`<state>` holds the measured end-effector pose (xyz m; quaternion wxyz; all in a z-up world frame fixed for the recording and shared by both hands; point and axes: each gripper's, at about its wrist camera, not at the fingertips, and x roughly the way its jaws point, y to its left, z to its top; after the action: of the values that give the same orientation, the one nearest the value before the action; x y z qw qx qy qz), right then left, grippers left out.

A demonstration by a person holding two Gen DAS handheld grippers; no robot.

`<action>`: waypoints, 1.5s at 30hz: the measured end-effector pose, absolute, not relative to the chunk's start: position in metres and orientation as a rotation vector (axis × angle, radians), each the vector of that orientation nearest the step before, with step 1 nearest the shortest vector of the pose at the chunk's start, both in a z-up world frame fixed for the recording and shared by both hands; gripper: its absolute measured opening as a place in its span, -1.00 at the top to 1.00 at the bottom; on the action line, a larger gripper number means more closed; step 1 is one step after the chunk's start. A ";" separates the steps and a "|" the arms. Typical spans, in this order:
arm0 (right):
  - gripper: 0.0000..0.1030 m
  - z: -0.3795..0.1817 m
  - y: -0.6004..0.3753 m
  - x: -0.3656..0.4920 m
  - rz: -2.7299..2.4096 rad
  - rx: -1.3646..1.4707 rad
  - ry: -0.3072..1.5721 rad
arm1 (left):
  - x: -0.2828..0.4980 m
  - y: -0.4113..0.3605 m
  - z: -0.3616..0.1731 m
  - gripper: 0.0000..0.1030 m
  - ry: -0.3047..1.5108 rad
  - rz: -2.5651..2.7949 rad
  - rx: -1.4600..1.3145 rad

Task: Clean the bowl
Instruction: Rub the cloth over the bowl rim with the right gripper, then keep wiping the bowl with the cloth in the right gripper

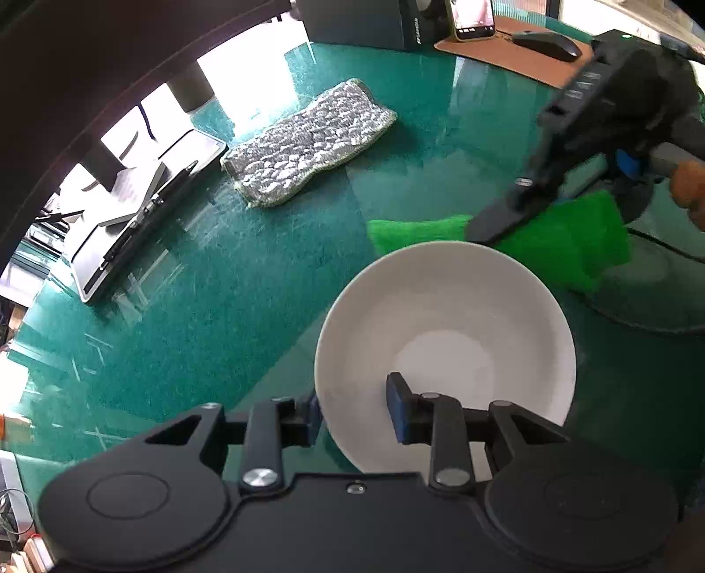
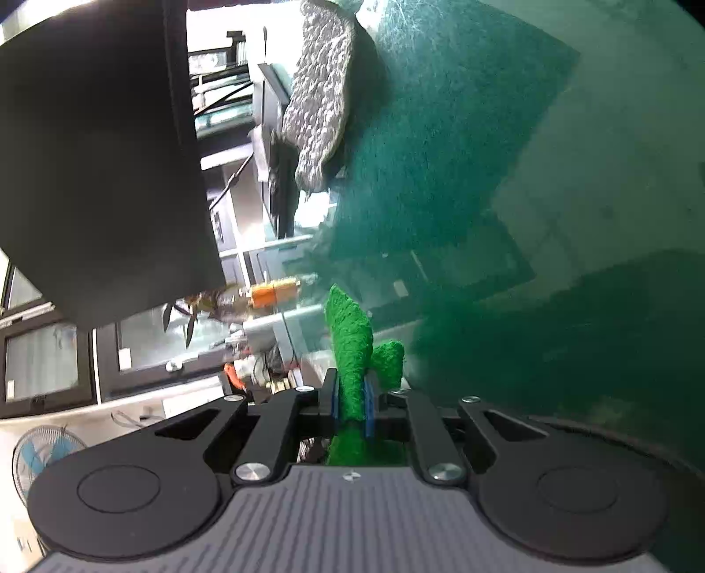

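Observation:
A white bowl (image 1: 445, 352) sits on the green glass table. My left gripper (image 1: 352, 412) straddles the bowl's near rim, one blue pad outside and one inside, with a gap between the pads and the wall. My right gripper (image 2: 352, 403) is shut on a bright green scouring cloth (image 2: 350, 348). In the left wrist view that gripper (image 1: 480, 233) holds the green cloth (image 1: 568, 240) just behind the bowl's far rim, close above the table. The bowl is not in the right wrist view.
A silver-grey knitted cloth (image 1: 308, 141) lies on the table (image 1: 211, 282) behind the bowl, also in the right wrist view (image 2: 319, 101). A notebook with a pen (image 1: 145, 211) lies at left. A mouse (image 1: 546, 44), a phone (image 1: 473, 17) and a black box (image 1: 361, 22) stand at the back.

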<state>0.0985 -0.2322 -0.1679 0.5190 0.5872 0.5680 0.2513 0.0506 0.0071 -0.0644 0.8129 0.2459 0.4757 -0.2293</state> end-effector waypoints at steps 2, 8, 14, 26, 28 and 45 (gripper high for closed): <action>0.76 -0.170 -0.222 0.113 0.622 1.413 1.360 | 0.050 0.008 -0.064 0.41 1.015 -0.485 0.521; 0.76 -0.162 -0.205 0.126 0.684 1.353 1.353 | 0.052 0.008 -0.060 0.41 1.026 -0.490 0.516; 0.76 -0.165 -0.241 0.093 0.639 1.351 1.408 | 0.052 0.008 -0.060 0.41 1.013 -0.515 0.526; 0.74 -0.159 -0.199 0.128 0.685 1.331 1.361 | 0.052 0.006 -0.059 0.40 1.010 -0.514 0.545; 0.75 -0.157 -0.198 0.129 0.689 1.320 1.360 | 0.051 0.005 -0.059 0.40 1.008 -0.514 0.550; 0.74 -0.165 -0.200 0.123 0.652 1.393 1.379 | 0.051 0.004 -0.059 0.38 0.991 -0.531 0.574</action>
<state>0.1233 -0.2004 -0.1646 0.5125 0.5790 0.5733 0.2711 0.0509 0.0035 -0.0586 0.8074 0.2683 0.4632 -0.2483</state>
